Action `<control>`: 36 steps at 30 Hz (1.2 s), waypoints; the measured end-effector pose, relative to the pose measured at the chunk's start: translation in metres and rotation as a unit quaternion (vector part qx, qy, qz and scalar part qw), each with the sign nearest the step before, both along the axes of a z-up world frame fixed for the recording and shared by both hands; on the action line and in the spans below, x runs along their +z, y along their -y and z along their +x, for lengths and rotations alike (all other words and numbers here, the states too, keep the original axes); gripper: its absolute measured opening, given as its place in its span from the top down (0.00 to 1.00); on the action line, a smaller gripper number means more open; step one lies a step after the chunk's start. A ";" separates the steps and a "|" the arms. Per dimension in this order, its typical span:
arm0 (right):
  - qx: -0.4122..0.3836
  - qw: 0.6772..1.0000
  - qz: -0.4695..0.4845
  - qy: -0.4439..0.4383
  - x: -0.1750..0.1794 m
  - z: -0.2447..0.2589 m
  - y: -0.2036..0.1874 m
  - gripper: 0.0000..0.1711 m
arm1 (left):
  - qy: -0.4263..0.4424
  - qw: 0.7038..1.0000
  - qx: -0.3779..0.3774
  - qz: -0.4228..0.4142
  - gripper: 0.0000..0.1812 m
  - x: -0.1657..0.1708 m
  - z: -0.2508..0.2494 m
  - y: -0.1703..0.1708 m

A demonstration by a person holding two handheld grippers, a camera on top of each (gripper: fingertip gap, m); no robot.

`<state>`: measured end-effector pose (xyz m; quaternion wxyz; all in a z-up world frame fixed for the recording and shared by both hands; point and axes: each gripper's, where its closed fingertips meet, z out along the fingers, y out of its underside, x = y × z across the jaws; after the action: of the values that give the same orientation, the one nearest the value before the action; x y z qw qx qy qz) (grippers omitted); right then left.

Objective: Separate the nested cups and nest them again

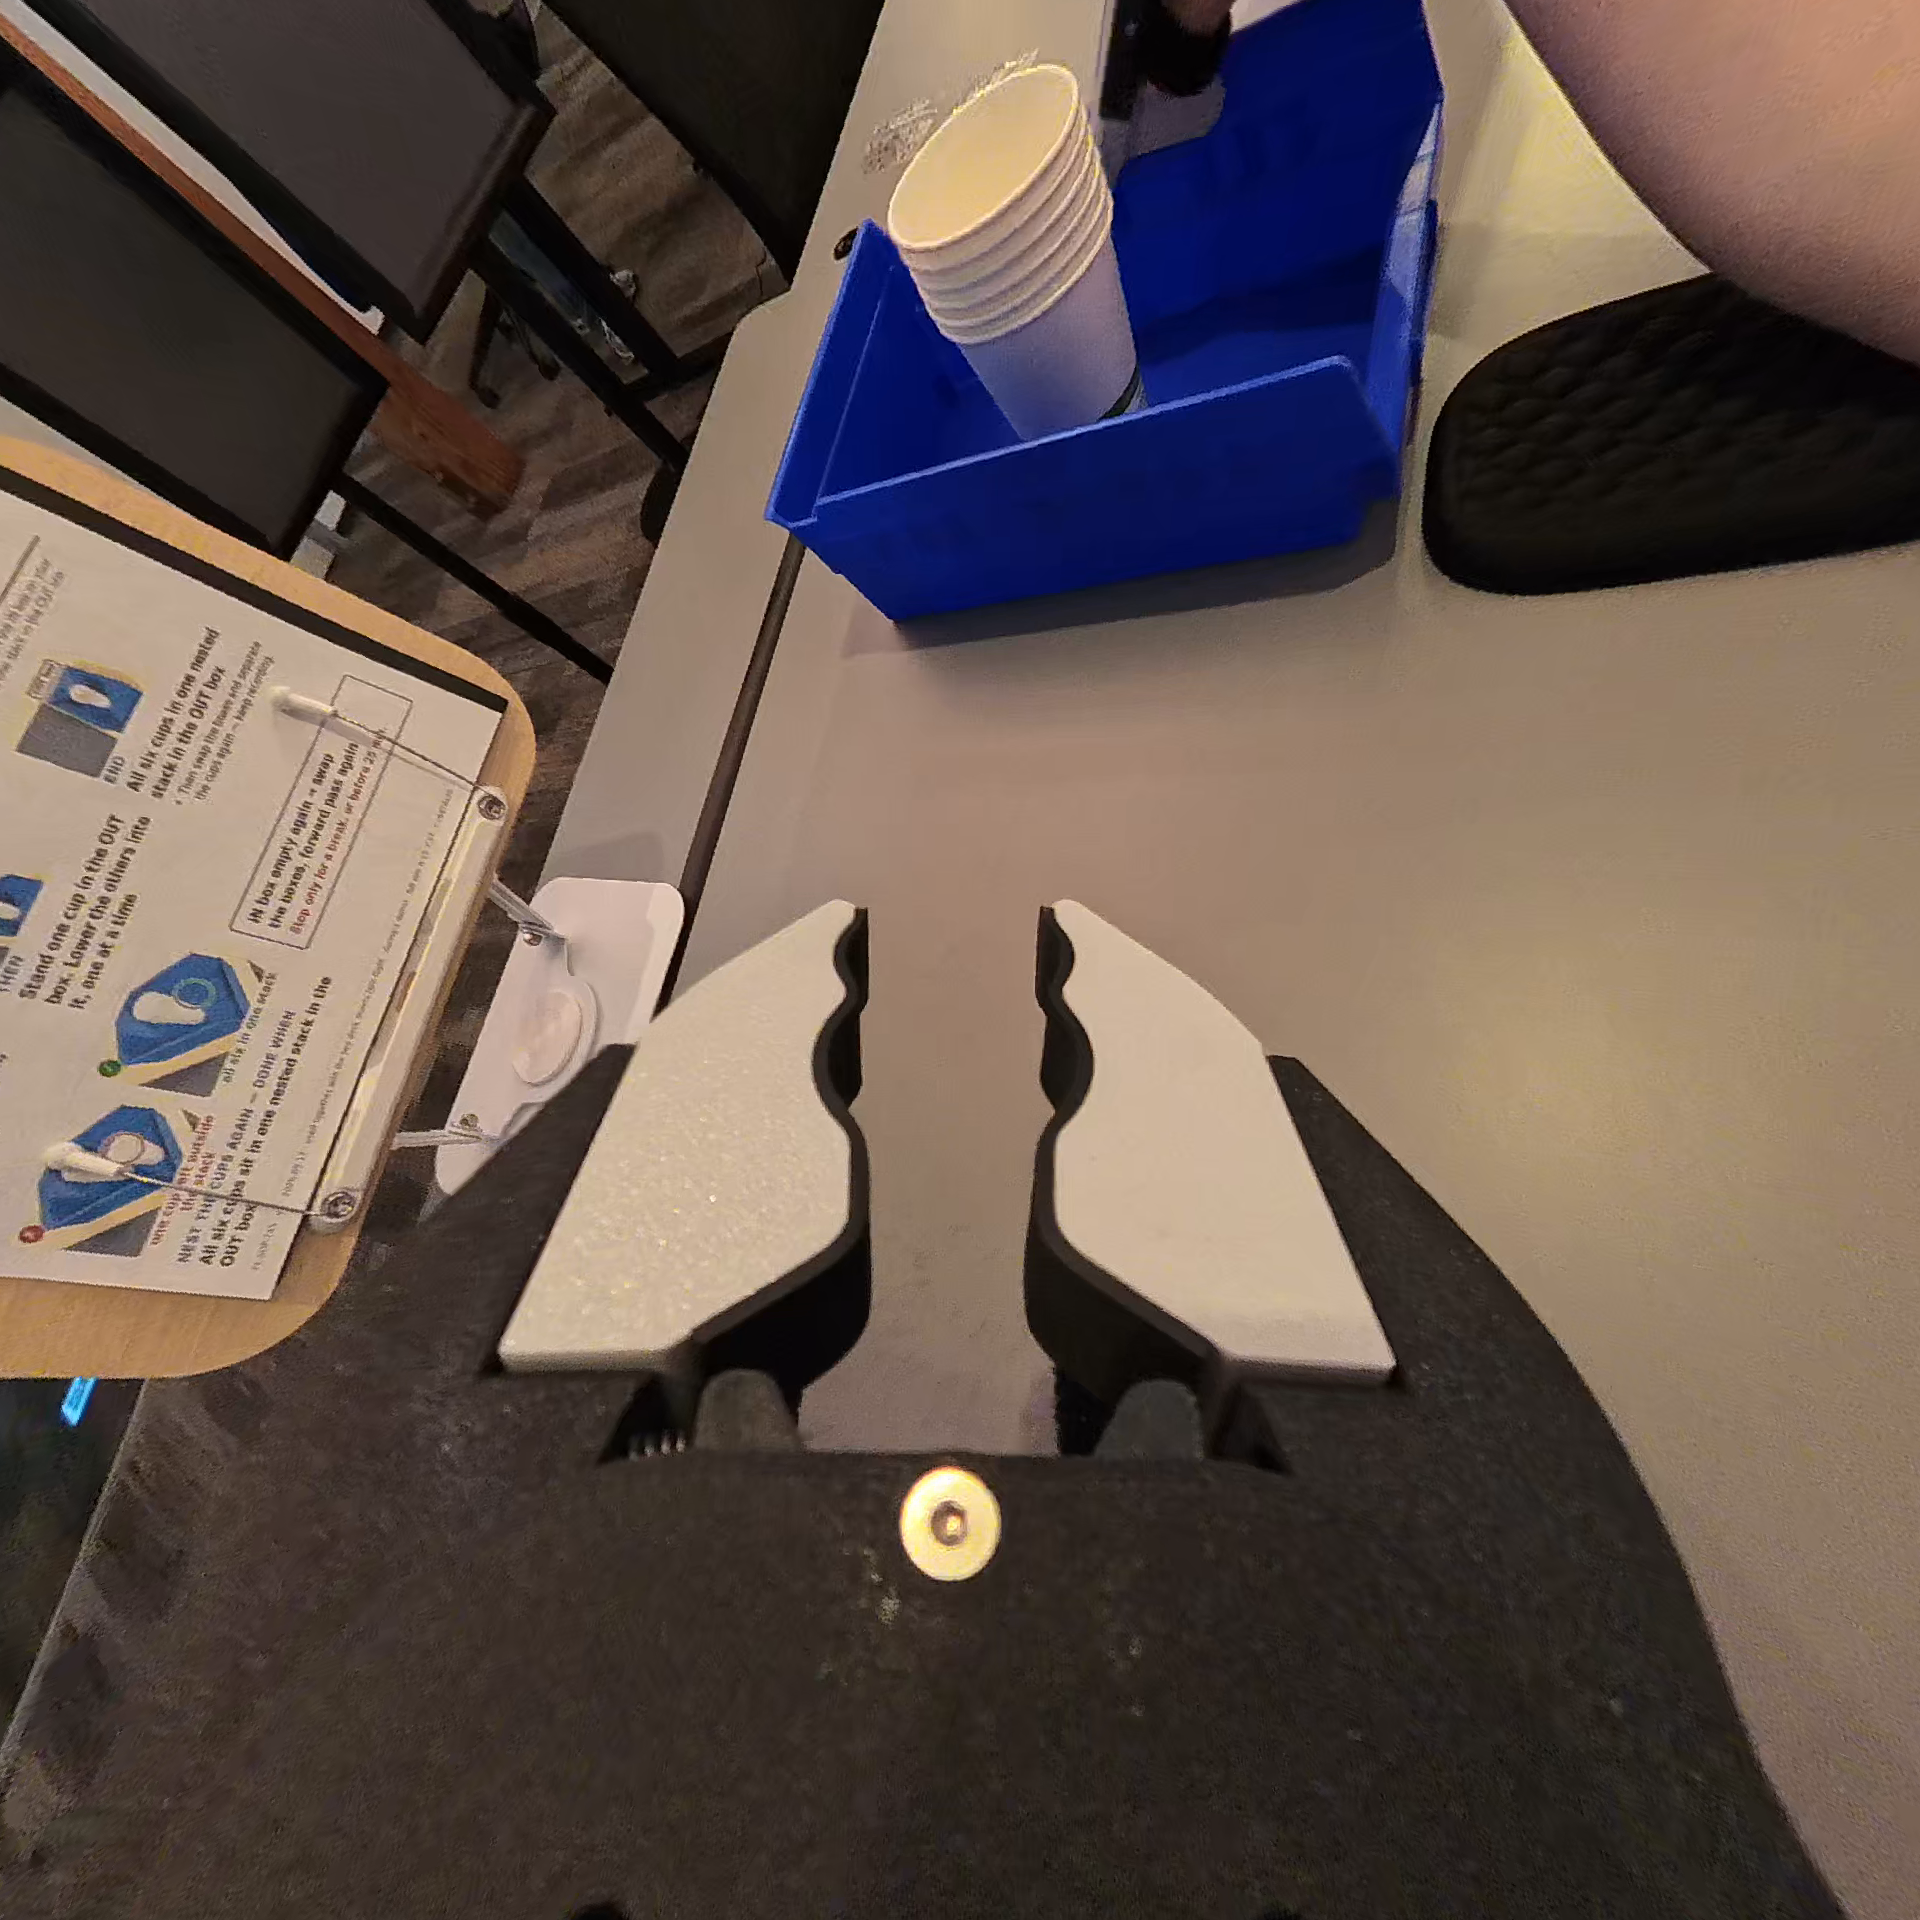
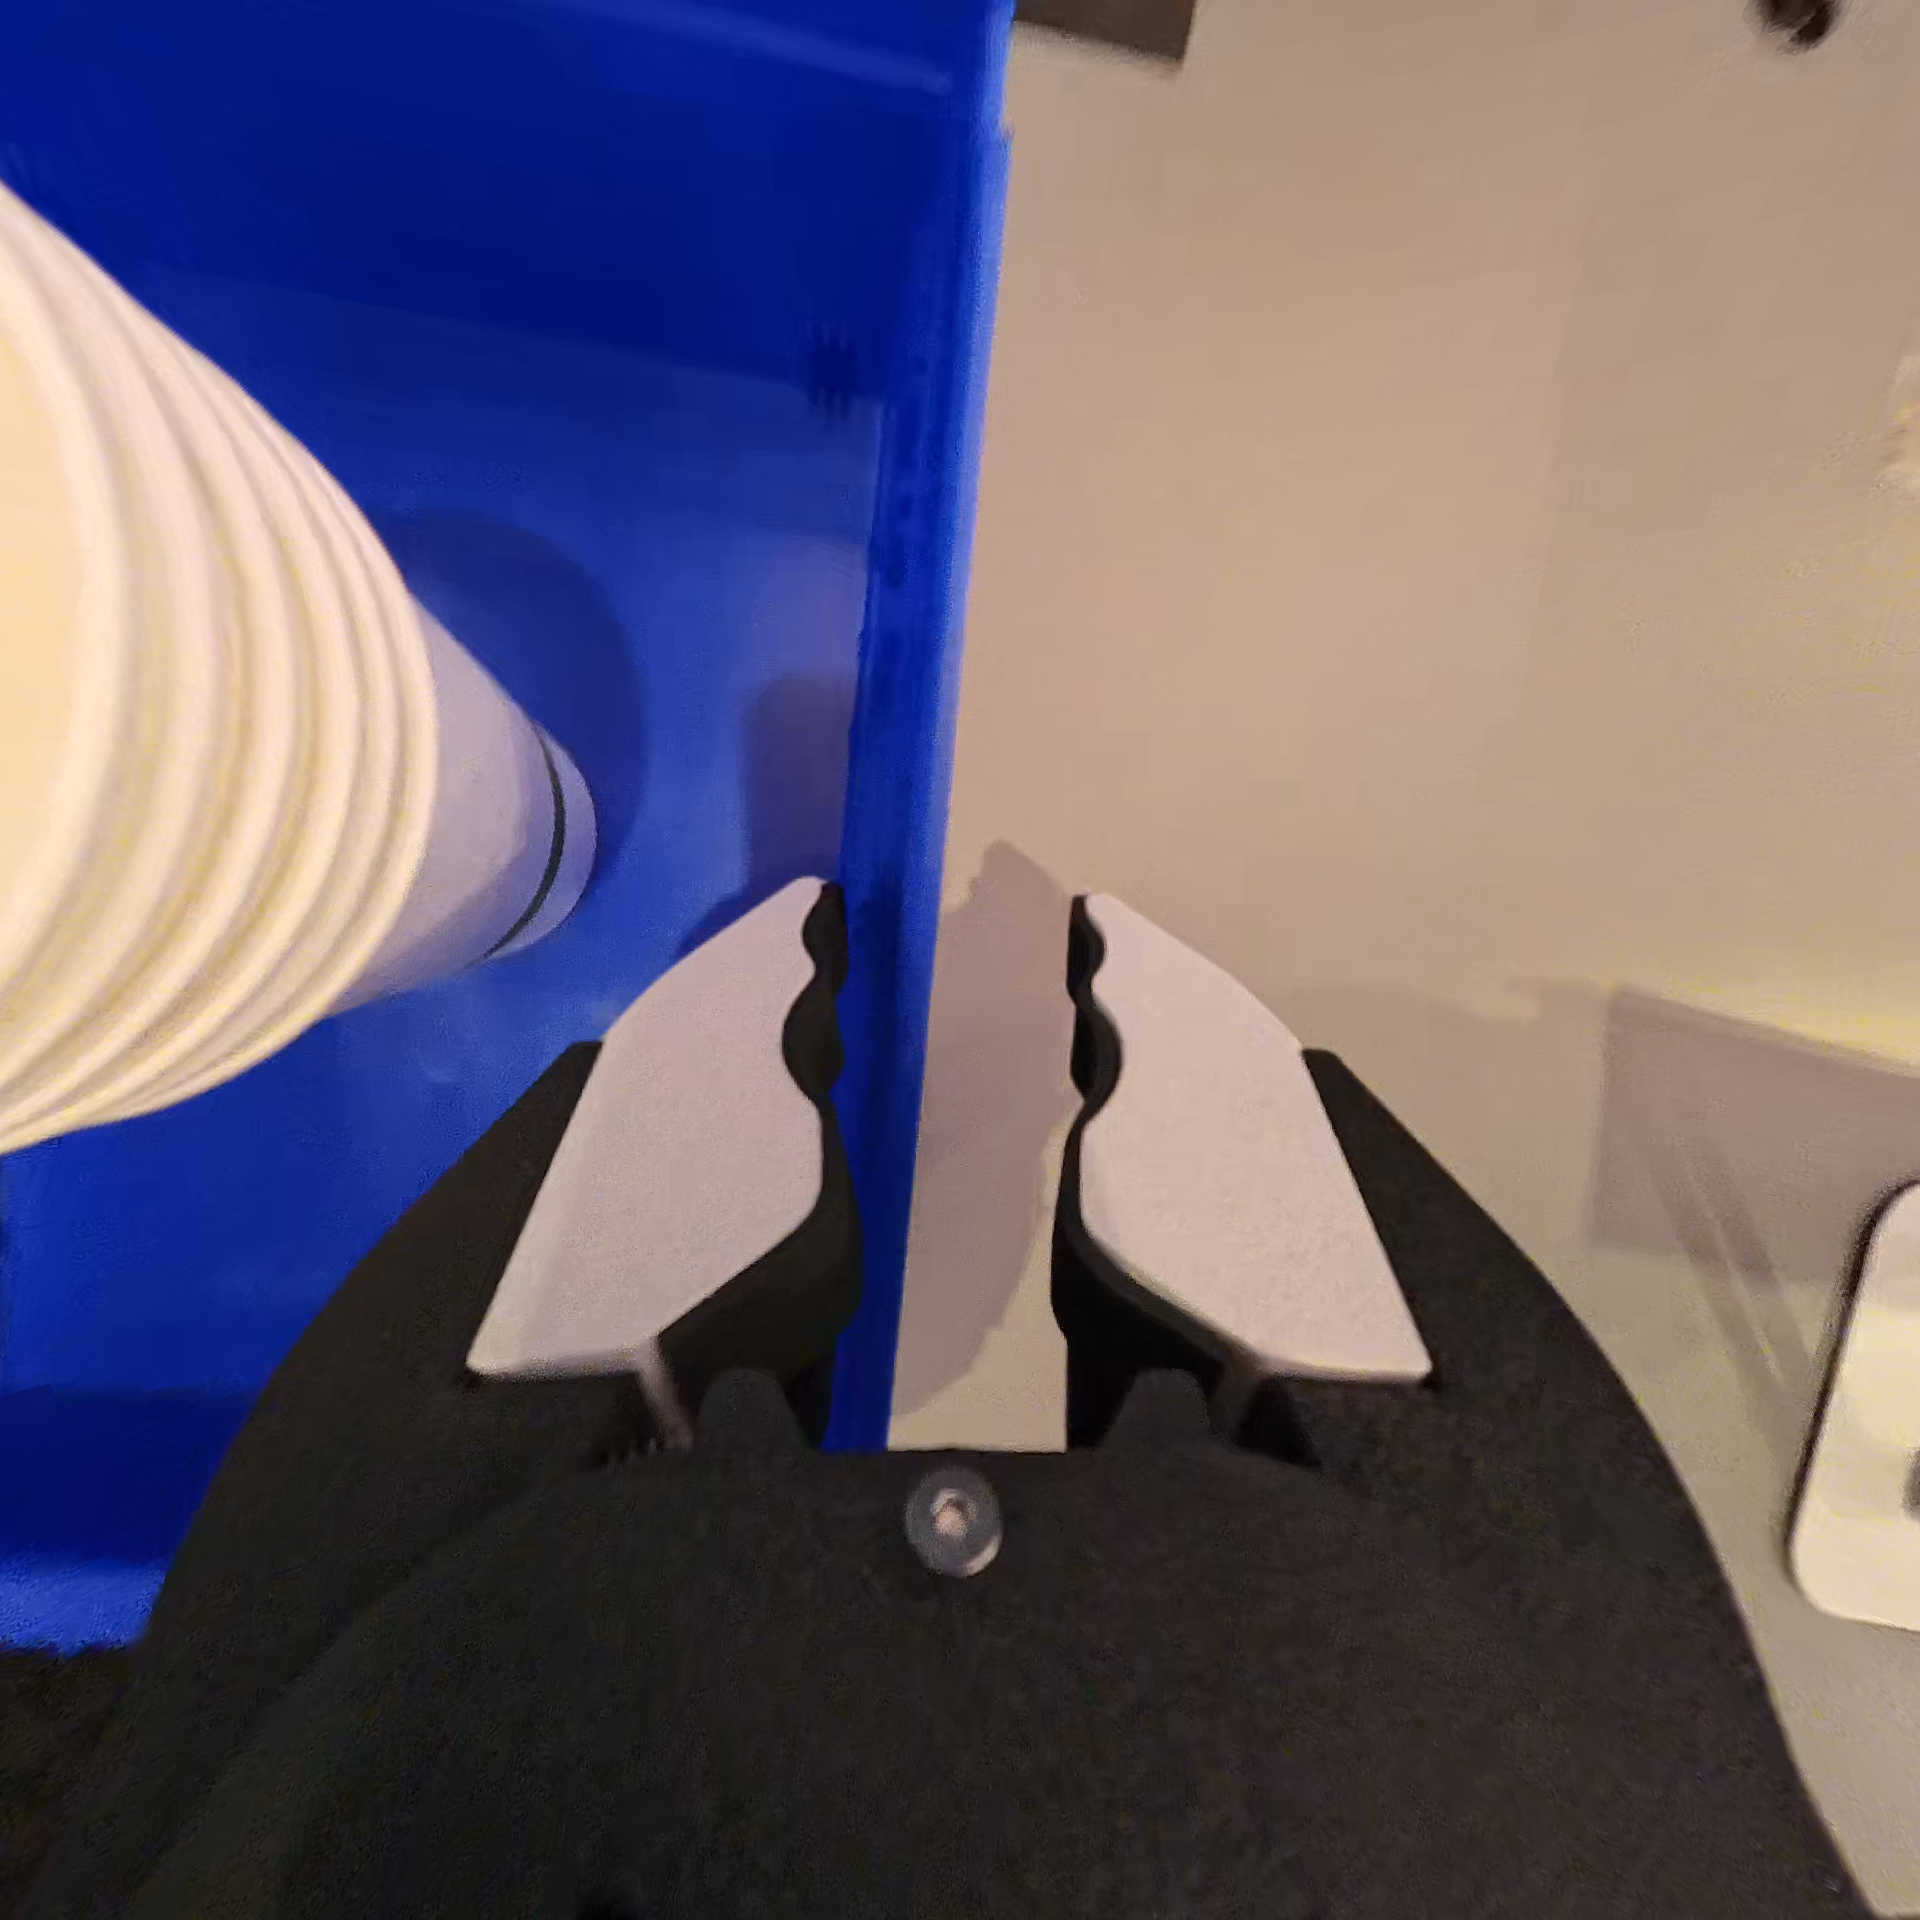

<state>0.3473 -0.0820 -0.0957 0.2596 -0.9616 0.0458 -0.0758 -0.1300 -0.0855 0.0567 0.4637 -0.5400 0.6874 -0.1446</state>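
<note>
- The table (image 1: 1351, 831) is smooth and pale grey, and the light on it looks warm.
- Past the table's left edge there are dark chairs (image 1: 260, 208) on a brown patterned floor.
- A wooden board (image 1: 436, 1091) with round corners sits at the left — a printed sheet (image 1: 208, 935) is held on it by wire clips.
- A black bumpy pad (image 1: 1662, 436) lies on the table just right of the blue bin (image 1: 1091, 520).
- The blue bin is shiny hard plastic with straight walls.
- The stack of paper cups (image 1: 1023, 249) stands tilted inside the bin, leaning to the left. Its white rims make ridges near the top.
- The left gripper (image 1: 951, 925) hangs over bare table with its grey fingers apart and nothing between them.
- The right gripper (image 2: 951, 904) is apart too — the bin's right wall sits in the gap, with one finger inside the bin and one outside.
- The picture is too blurry to tell if a finger touches the wall.
- A small white thing (image 2: 1860, 1434) sits at the right edge.
</note>
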 end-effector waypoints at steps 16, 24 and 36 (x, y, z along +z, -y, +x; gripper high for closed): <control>-0.001 0.982 -0.045 -0.185 -0.021 -0.027 0.010 0.95 | 0.117 0.911 0.394 -0.042 0.84 0.023 -0.145 -0.110; 0.017 0.975 -0.036 -0.217 -0.021 -0.031 0.008 0.94 | -0.044 0.785 0.615 -0.067 0.67 -0.022 -0.339 -0.159; 0.029 0.975 -0.026 -0.221 -0.021 -0.033 0.008 0.92 | -0.012 0.711 0.629 -0.315 0.71 -0.100 -0.377 -0.147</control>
<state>0.3147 -0.0897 -0.1167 0.2202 -0.9620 0.0718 0.1447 -0.5071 0.0613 -0.0432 0.2419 -0.9639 0.1090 -0.0216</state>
